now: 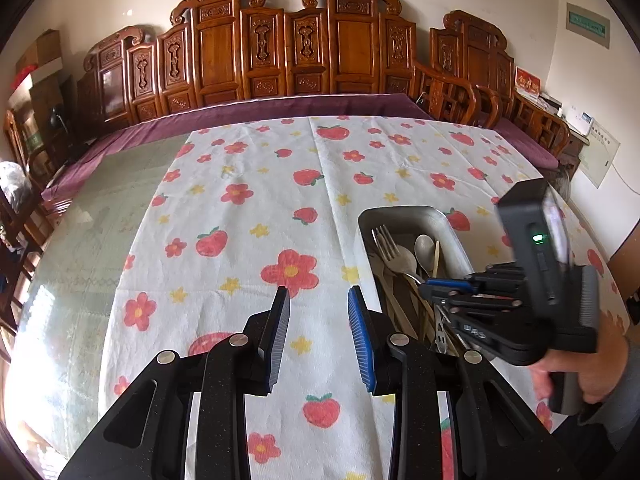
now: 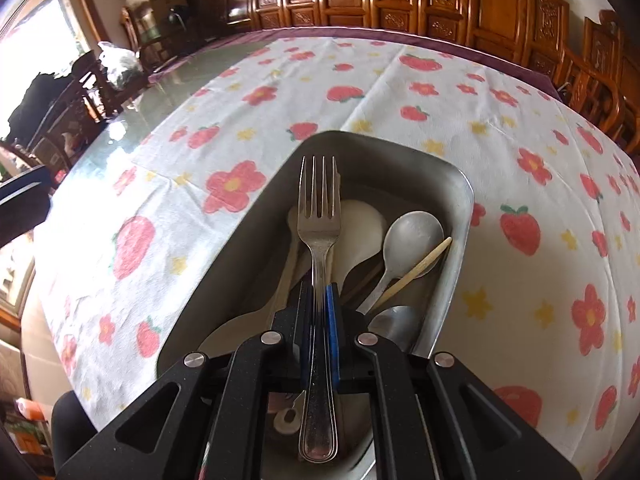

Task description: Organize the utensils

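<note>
Between the pads of the right gripper point(image 2: 319, 304) a metal fork point(image 2: 319, 216) is clamped by its handle, tines pointing away from the camera and the handle end running back under the gripper's body. The jaws are closed tight on it, and the fork hangs over a metal tray point(image 2: 460, 216) that sits on the flowered tablecloth point(image 2: 520, 152). Under the fork in the tray lie a pale, broad spoon point(image 2: 360, 220), a grey metal spoon point(image 2: 412, 236) with a light wooden stick point(image 2: 420, 266) crossing its handle, and the bowl of another metal spoon point(image 2: 394, 322) just right of the gripper. Whether the fork's tines touch the pale spoon beneath cannot be told from this angle.

In the left wrist view the left gripper point(image 1: 319, 300) hangs over bare tablecloth just left of the tray point(image 1: 362, 220), its jaws partly apart with nothing between them. To its right a hand point(image 1: 584, 372) grips the handle of the right gripper, whose fingers reach over the tray. Carved wooden chairs point(image 1: 280, 52) line the far side of the table.
</note>
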`<move>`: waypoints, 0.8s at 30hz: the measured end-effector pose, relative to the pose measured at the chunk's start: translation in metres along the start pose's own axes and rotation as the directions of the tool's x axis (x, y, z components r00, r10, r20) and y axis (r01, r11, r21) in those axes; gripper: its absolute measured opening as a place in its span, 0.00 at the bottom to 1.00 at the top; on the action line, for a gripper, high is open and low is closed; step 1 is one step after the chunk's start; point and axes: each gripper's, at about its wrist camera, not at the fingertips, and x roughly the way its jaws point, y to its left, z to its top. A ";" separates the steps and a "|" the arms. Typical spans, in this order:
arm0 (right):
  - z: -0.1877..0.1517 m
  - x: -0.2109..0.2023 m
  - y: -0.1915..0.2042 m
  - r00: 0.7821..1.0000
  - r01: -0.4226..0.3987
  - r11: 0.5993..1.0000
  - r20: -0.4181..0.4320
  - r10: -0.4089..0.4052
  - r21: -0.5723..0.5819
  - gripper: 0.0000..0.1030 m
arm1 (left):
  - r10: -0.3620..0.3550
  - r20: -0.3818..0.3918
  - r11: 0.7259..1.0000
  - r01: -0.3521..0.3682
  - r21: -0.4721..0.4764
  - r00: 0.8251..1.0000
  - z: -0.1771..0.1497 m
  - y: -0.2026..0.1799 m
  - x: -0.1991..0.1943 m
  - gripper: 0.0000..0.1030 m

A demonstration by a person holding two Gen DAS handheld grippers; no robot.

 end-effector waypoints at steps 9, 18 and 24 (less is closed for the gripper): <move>-0.009 -0.020 0.000 0.998 -0.018 1.000 0.053 0.020 -0.025 0.10 | 0.004 0.031 1.000 -0.004 -0.008 0.999 0.003 -0.008 -0.019 0.29; -0.028 -0.080 -0.016 0.988 -0.032 0.999 0.150 0.031 0.005 0.27 | 0.018 0.077 1.000 -0.017 -0.009 0.997 0.004 -0.029 -0.046 0.57; -0.065 -0.137 -0.030 0.975 0.024 0.999 0.220 -0.028 0.022 0.72 | 0.012 0.100 0.999 -0.008 -0.038 0.995 -0.001 -0.049 -0.060 0.78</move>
